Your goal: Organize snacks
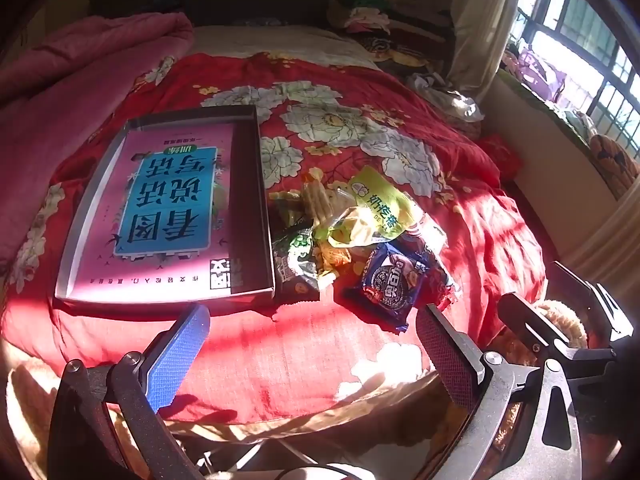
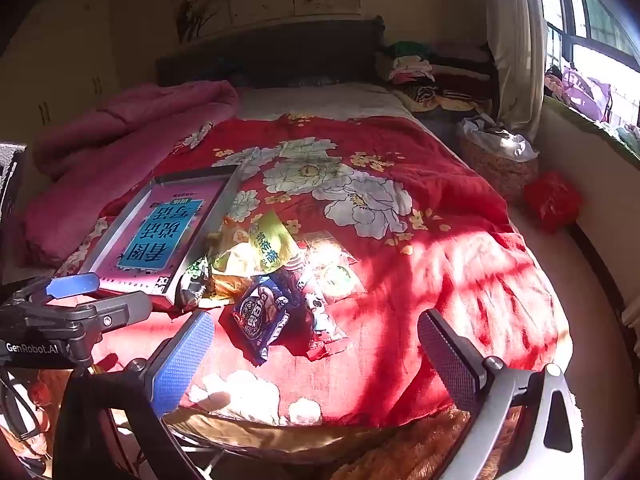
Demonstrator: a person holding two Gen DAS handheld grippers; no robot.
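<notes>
A bed [image 1: 256, 364] covered by a red floral quilt [image 2: 400, 264] carries everything here. Near the foot edge of the bed, toward its left side, lies a shallow dark tray [image 1: 256, 200] with a pink book [image 1: 168, 204] lying flat inside it, the blue title panel facing up. Just beside the tray's right wall sits a loose heap of snacks [image 1: 352, 236], touching one another: a yellow-green packet [image 1: 380, 200] on top at the far side, a dark blue cookie packet [image 1: 390, 284] nearest the foot edge, a black-and-green packet [image 1: 298, 264] against the tray, and a clear wrapper of pale sticks [image 1: 316, 196] behind. In the right wrist view the same blue cookie packet [image 2: 262, 312] lies in front of the yellow-green packet [image 2: 270, 244], with a few smaller clear wrappers [image 2: 336, 276] spread to the right of the heap in a patch of sun. The left gripper [image 1: 312, 356] hovers over the foot edge of the bed, its jaws spread wide and holding nothing, the snack heap just beyond its fingertips. The right gripper [image 2: 316, 356] likewise hangs released above the foot edge, empty, with the blue packet between and ahead of its fingers. A pink blanket [image 1: 80, 60] is bunched along the bed's left edge, and a window [image 2: 592, 40] lights the right side.
</notes>
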